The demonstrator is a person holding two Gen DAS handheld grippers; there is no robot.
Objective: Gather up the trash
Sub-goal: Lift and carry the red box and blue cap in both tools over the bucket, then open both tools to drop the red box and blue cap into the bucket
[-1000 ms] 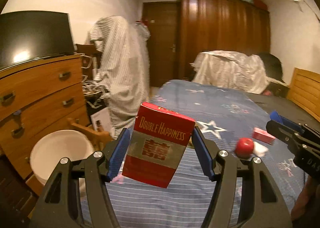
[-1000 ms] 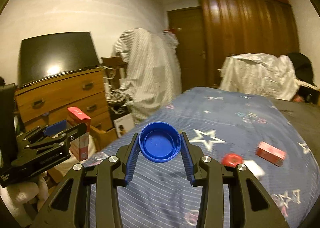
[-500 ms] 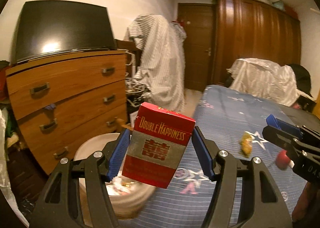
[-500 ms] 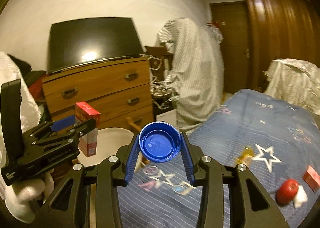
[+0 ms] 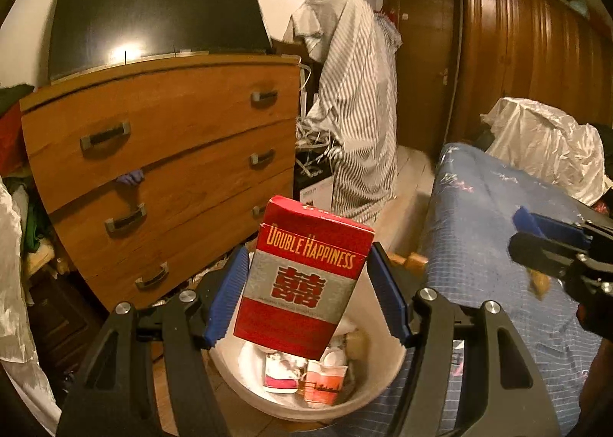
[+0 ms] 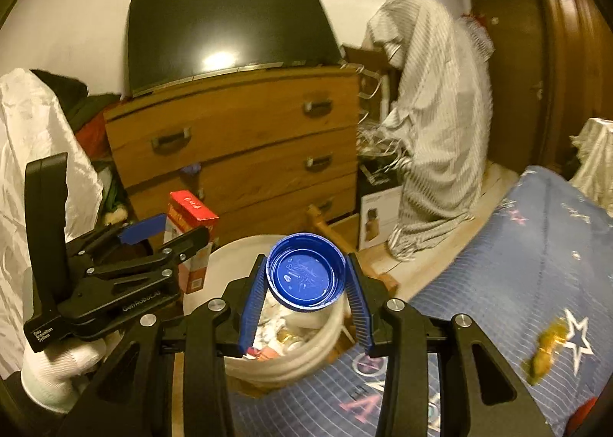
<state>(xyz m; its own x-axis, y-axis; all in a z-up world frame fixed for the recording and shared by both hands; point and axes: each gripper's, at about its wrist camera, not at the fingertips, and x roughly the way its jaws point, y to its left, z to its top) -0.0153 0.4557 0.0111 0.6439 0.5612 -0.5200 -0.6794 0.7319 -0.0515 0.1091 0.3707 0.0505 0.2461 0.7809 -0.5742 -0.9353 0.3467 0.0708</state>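
My left gripper [image 5: 306, 291] is shut on a red and grey cigarette box [image 5: 302, 280], held tilted over a white bin [image 5: 375, 383] that has several bits of rubbish in it. From the right wrist view the same box [image 6: 191, 222] shows in the left gripper [image 6: 161, 234] at the left, by the bin's rim. My right gripper [image 6: 306, 291] is shut on a blue bottle cap [image 6: 304, 270], its hollow side facing the camera, above the white bin [image 6: 306, 364]. The right gripper's blue-padded tip [image 5: 536, 230] shows at the right edge of the left wrist view.
A wooden chest of drawers [image 6: 237, 153] with a dark screen [image 6: 226, 35] on top stands behind the bin. A striped cloth [image 6: 433, 119] hangs to its right. The bed's blue star-patterned cover [image 6: 517, 303] carries a yellow wrapper [image 6: 548, 349]. A white-gloved hand [image 6: 57, 372] holds the left gripper.
Both grippers have swung left from over the bed to above the white bin, which now lies right under them. Each still holds its item; the red ball and red box on the bed have left view.
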